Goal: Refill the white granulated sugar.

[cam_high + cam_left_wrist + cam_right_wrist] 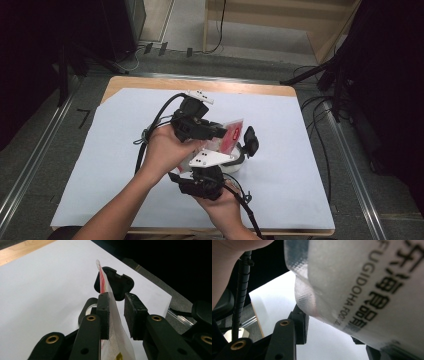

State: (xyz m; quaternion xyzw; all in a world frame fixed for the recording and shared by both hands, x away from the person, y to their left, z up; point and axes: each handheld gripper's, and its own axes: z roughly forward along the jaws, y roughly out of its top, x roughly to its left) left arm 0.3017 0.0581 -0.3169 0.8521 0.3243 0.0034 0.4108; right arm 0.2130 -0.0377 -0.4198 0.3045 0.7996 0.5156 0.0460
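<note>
The table (125, 85) carries a white sheet (300, 165) over nearly its whole top; bare wood shows along the far edge, and the near edge is cut off by my forearms. Both my hands meet over the middle of the sheet.

My left hand (162, 150) holds the left gripper (117, 312). In its own view the jaws stand apart with a plastic pouch (113, 322) standing edge-on between them. The pouch lies against the left pad; a clear gap shows between it and the right pad, so I record this gripper as open and not pinching. The pouch's lower end runs out of the picture.

My right hand (220, 205) holds the right gripper (332, 335). Here the pouch hangs so close to the lens that it covers the right jaw almost wholly (printed lettering on its white face is legible, its contents are not). Only the left jaw is plain. I cannot tell whether this gripper grips the pouch.

In the high view the pouch (231, 136) shows red and clear between the two grippers, above the sheet. A black lid-like part (115, 283) stands beyond it; I cannot make out whether it rests on the sheet.
</note>
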